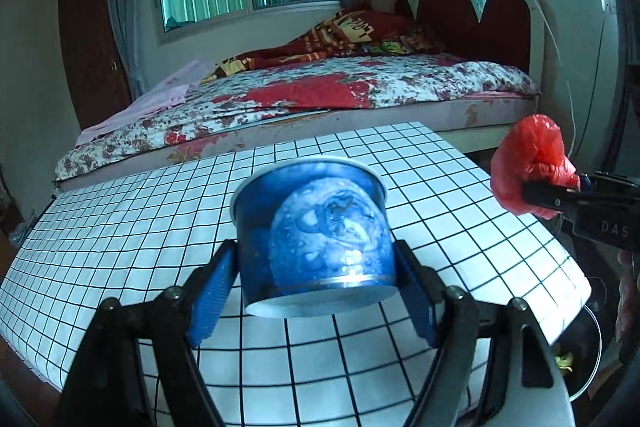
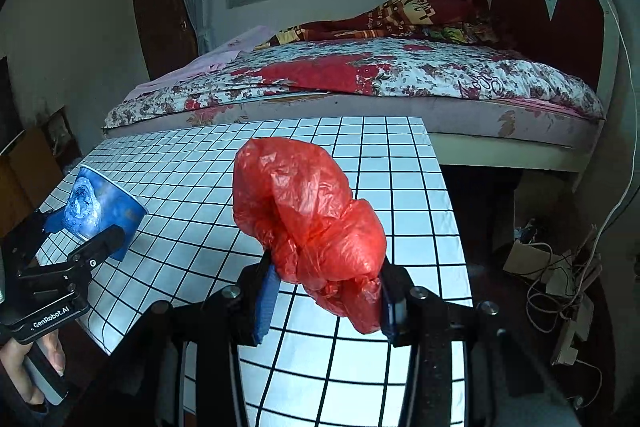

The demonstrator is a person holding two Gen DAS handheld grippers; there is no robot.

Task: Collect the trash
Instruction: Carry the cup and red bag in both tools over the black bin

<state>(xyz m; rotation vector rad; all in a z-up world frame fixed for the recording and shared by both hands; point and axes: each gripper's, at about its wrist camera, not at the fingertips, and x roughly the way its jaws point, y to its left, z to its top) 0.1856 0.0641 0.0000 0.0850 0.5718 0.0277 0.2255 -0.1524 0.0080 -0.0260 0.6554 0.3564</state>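
My left gripper (image 1: 316, 275) is shut on a blue paper cup (image 1: 314, 239), held base toward the camera above the white grid-pattern table (image 1: 120, 227). The cup also shows in the right wrist view (image 2: 100, 205), tilted in the left gripper (image 2: 76, 243). My right gripper (image 2: 326, 291) is shut on a crumpled red plastic bag (image 2: 308, 219), held above the table (image 2: 400, 195). The red bag also shows at the right of the left wrist view (image 1: 528, 167), past the table's right edge, in the right gripper (image 1: 560, 195).
A bed with a floral cover (image 1: 320, 95) stands behind the table. A round dark bin (image 1: 580, 359) sits on the floor below the table's right edge. Boxes and tangled cables (image 2: 556, 275) lie on the floor at right.
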